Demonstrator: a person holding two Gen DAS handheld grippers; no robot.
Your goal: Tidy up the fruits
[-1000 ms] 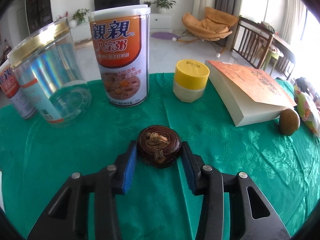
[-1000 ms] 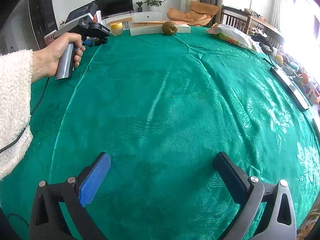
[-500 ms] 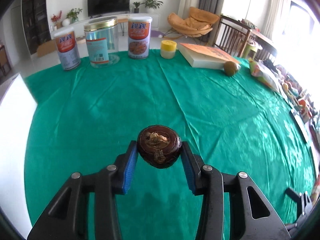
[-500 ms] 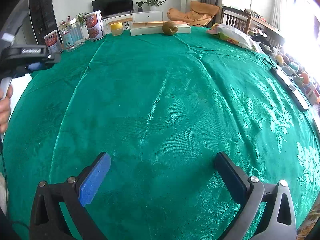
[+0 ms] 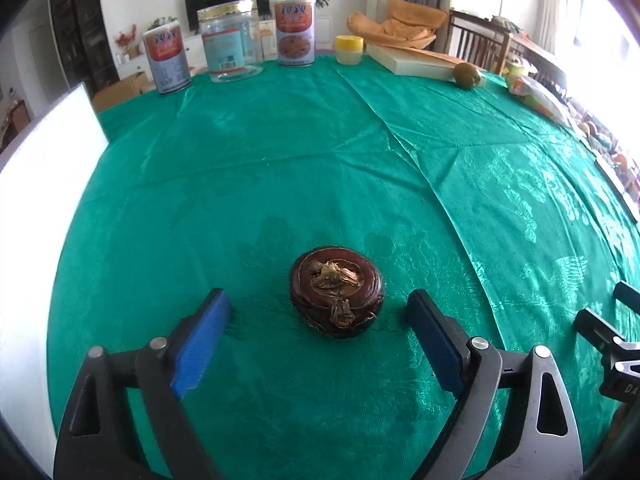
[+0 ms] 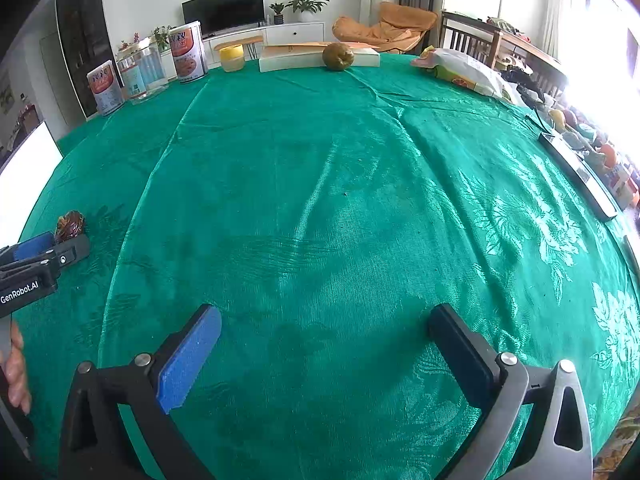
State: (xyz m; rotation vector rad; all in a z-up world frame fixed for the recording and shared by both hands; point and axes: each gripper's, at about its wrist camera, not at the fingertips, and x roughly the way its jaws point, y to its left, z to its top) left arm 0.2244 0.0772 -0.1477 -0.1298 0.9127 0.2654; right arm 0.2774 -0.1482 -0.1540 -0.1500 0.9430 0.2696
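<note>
Green brocade cloth covers the whole counter, with a living room behind it: television, plant, orange chair. Along the far edge I see two porridge cans, a clear jar, a yellow-lidded tub and a flat box.

My left tongs are spread wide and released, one pad on either side of the dark brown fruit, which looks like a water chestnut. Neither pad touches it. It sits flat on the cloth near the near-left edge of the counter, stem scar up. From the right wrist view I can see it just ahead of the left tool, well toward the left edge.

My right tongs are also spread and released, grasping nothing, hanging over bare cloth at the near edge.

I judge this fruit as placed and the set-down step as finished. A second fruit, the kiwi, lies at the far edge, touching or just beside the box. If the idea is to gather the fruits together, the next move calls for backing the left tongs straight off without nudging the chestnut, then a long reach across the counter to the kiwi. It is round, so the tongs must close across its middle or it may roll against the box.
</note>
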